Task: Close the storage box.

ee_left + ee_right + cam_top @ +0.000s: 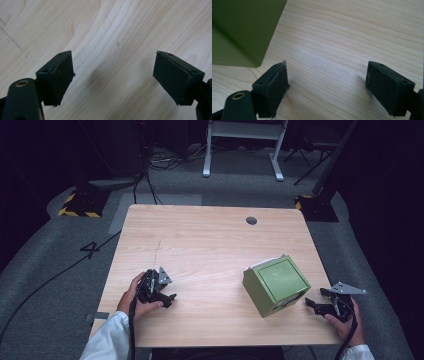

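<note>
Overhead, high view: a pale wooden desk (210,250) fills the centre of the frame, with dark floor and cables around it.
Left tongs, high view: the left tongs (169,299) sit at the lower left of the desk in the person's left hand (134,297), jaws spread and holding nothing.
Right tongs, high view: the right tongs (311,304) sit at the lower right edge of the desk in the right hand (350,320), jaws apart, pointing toward the box and just beside it, not touching.
Box, high view: a green box (276,285) stands tilted at the lower right of centre; its top is shut, so any contents are hidden.
Desk hole, high view: a small dark round hole (251,220) lies near the far edge, upper right of centre.
Left gripper view: both black jaws stand wide apart over bare wood grain, nothing between them.
Right gripper view: jaws equally wide, gripping nothing; the green box (242,30) occupies the upper left corner, cut off by the frame, close to the left jaw but apart from it.
</note>
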`<state>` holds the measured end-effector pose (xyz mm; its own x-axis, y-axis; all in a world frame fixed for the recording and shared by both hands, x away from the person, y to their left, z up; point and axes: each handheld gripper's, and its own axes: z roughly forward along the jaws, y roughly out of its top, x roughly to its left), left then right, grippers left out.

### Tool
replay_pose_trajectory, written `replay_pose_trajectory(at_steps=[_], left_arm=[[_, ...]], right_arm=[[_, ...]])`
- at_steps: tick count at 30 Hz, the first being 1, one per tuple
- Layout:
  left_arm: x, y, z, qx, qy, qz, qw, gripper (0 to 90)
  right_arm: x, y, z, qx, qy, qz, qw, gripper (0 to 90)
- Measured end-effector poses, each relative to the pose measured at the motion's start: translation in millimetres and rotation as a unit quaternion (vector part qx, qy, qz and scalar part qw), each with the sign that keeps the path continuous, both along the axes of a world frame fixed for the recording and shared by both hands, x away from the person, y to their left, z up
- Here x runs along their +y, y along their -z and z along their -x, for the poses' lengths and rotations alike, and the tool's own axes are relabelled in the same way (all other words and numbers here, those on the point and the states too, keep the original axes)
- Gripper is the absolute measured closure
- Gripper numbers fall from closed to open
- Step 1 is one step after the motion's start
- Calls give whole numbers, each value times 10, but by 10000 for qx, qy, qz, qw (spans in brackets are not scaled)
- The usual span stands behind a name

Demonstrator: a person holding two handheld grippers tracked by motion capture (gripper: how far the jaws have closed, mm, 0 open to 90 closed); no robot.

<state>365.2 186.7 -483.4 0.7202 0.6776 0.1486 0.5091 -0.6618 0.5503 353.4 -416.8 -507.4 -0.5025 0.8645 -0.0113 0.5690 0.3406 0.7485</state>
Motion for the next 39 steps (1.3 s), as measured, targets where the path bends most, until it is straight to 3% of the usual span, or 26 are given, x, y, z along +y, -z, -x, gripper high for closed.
replay_pose_trajectory(at_steps=[6, 7, 8, 9, 10, 13, 21, 39], left_arm=[[277, 108, 93, 97, -262, 515, 9983, 170], [277, 108, 93, 97, -262, 515, 9983, 169], [382, 164, 136, 159, -361, 884, 9953, 168], [382, 164, 136, 159, -361, 884, 9953, 164], [475, 203, 186, 47, -404, 1057, 9936, 159], [568, 238, 259, -112, -447, 1173, 9920, 159], [617, 238, 310, -150, -679, 1163, 9908, 156], [624, 238, 292, -117, -631, 1171, 9911, 148]], right_arm=[[-1, 0, -1, 6, -1, -3, 10000, 181], [-1, 0, -1, 9, 0, -4, 10000, 181], [-1, 0, -1, 8, 1, -4, 10000, 181], [-1, 0, -1, 8, 1, -4, 10000, 181], [0, 0, 0, 5, 3, -3, 10000, 181], [0, 0, 0, 5, 3, -3, 10000, 181], [0, 0, 1, -10, -14, 4, 10000, 184], [0, 0, 8, -10, -18, 13, 10000, 184]])
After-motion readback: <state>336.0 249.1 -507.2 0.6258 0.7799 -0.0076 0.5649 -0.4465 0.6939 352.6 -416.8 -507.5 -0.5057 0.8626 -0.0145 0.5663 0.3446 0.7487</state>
